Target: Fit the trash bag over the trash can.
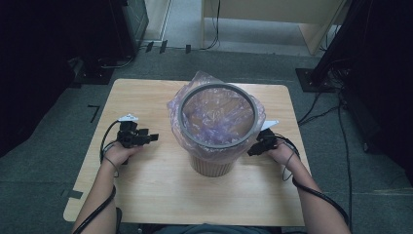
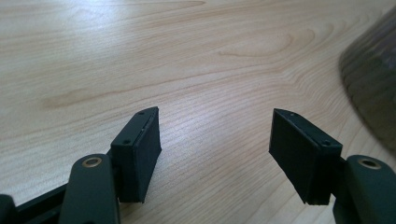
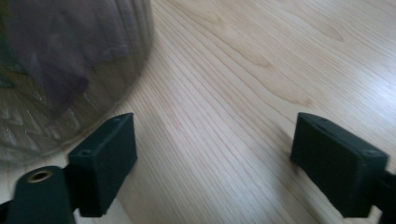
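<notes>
Grey carpet surrounds a light wooden table point(image 1: 146, 185), and dark equipment with cables stands at the upper corners of the high view. On the table, a little above the centre of the frame, stands a round bin point(image 1: 213, 165) lined with a thin purple plastic bag point(image 1: 216, 114) — the bag is folded over a grey ring point(image 1: 183, 124) at the rim. At the left of the frame the left gripper point(image 1: 152, 138) is held by a hand resting on the table, near the bin but apart from it; its jaws are spread, with only bare wood between them in the left gripper view. At the right, the right gripper point(image 1: 253, 150) is just beside the bin wall — whether it touches I cannot tell. Its jaws are also spread wide over bare table, and in the right gripper view the bin fills the upper left corner.
</notes>
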